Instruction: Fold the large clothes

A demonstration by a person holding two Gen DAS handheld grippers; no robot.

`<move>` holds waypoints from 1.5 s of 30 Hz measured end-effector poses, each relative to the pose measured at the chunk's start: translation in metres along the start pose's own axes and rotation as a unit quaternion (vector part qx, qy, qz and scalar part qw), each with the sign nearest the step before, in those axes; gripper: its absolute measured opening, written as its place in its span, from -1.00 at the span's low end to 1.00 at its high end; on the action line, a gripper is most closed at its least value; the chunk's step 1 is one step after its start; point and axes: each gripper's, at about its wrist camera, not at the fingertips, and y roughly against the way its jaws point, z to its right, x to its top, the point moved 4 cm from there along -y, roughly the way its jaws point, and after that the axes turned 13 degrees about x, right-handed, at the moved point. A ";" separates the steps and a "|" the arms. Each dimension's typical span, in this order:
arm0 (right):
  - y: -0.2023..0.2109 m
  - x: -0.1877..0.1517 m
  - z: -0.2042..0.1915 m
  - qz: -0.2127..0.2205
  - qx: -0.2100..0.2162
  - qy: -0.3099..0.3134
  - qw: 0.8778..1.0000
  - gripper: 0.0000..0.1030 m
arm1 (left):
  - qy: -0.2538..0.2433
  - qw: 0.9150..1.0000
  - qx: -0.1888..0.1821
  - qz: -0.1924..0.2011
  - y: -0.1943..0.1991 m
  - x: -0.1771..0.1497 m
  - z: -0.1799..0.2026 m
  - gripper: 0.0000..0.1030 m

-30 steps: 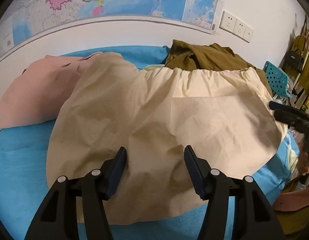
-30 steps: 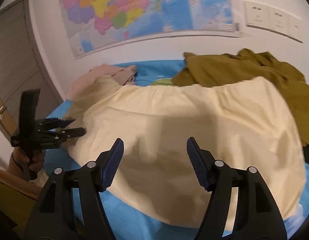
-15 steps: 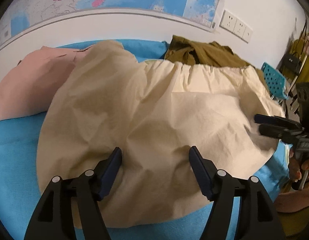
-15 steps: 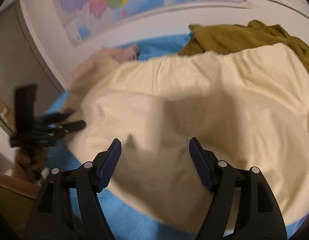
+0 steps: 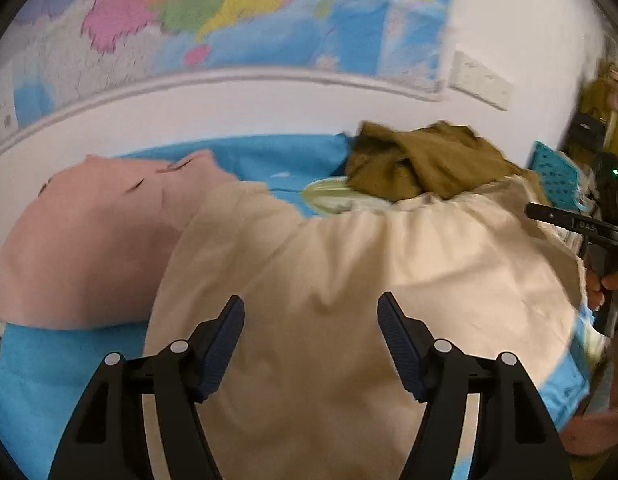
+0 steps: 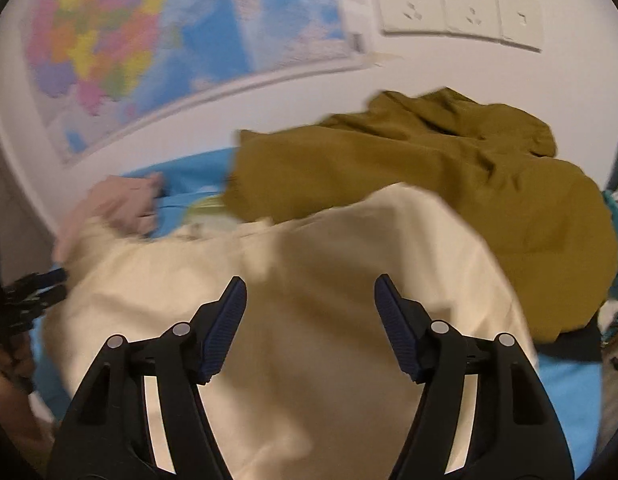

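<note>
Blue bed (image 5: pixel 37 380) beneath a wall map (image 5: pixel 229 16), cream garment (image 5: pixel 349 280) spread flat.
Both hands are seen shifted sideways since a second ago; the left gripper (image 5: pixel 311 336) is held open and empty, the right gripper (image 6: pixel 309 320) empty, jaws closing slightly; the fold is judged not yet begun.
</note>
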 end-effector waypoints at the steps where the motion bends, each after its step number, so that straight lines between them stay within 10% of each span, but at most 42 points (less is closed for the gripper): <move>1: -0.009 0.004 0.014 -0.007 -0.008 -0.012 1.000 0.21 | 0.003 1.000 -0.001 -0.014 -0.011 0.003 -0.004 0.29; 7: -0.032 0.000 0.069 -0.024 0.004 -0.091 0.996 0.07 | 0.037 0.998 -0.015 -0.054 -0.047 0.003 -0.025 0.15; 12: 0.013 -0.008 0.060 0.015 0.034 -0.088 0.995 0.33 | 0.039 0.999 -0.007 -0.031 -0.025 -0.001 -0.026 0.32; 25: 0.094 -0.144 0.036 -0.002 0.213 -0.232 0.949 0.58 | 0.122 0.990 -0.068 -0.017 0.048 -0.076 -0.068 0.51; 45: 0.024 -0.138 0.024 0.001 0.170 -0.254 0.952 0.77 | 0.157 0.974 -0.148 -0.071 0.065 -0.131 -0.049 0.55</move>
